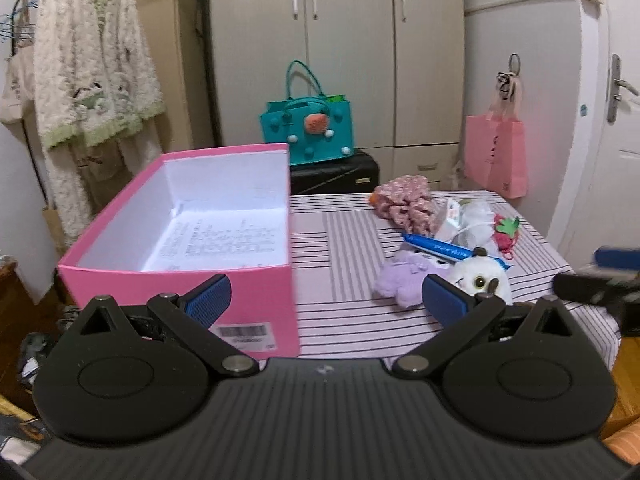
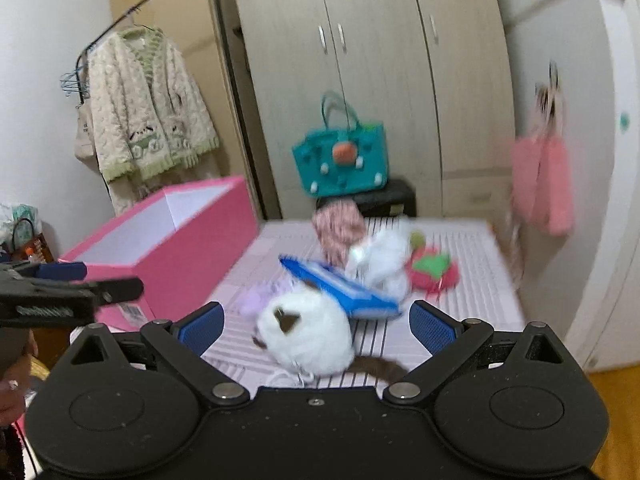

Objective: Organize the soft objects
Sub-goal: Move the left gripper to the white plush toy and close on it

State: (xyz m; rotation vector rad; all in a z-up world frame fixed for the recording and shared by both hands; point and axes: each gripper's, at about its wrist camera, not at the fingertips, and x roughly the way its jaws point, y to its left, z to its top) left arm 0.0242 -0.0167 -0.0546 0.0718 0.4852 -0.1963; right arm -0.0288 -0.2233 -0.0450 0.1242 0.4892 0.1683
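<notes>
A pink box [image 1: 176, 280] with a white empty inside stands on the striped bed [image 1: 340, 240], at its left. To its right lies a heap: a white plush with big eyes [image 1: 484, 276], a purple plush [image 1: 404, 276], a blue packet [image 1: 440, 247], a floral cloth [image 1: 408, 202], white soft items [image 1: 472, 220] and a red strawberry toy [image 1: 506, 232]. My left gripper [image 1: 326, 302] is open in front of the box's right corner. My right gripper [image 2: 316, 326] is open, just short of the white plush [image 2: 308, 332], with nothing between its fingers. The right wrist view is blurred.
A teal felt bag [image 1: 308, 124] sits on a black case [image 1: 336, 174] behind the bed, before a wardrobe [image 1: 340, 40]. A pink bag [image 1: 496, 152] hangs at right near a door. A fluffy cardigan [image 1: 92, 72] hangs on a rack at left.
</notes>
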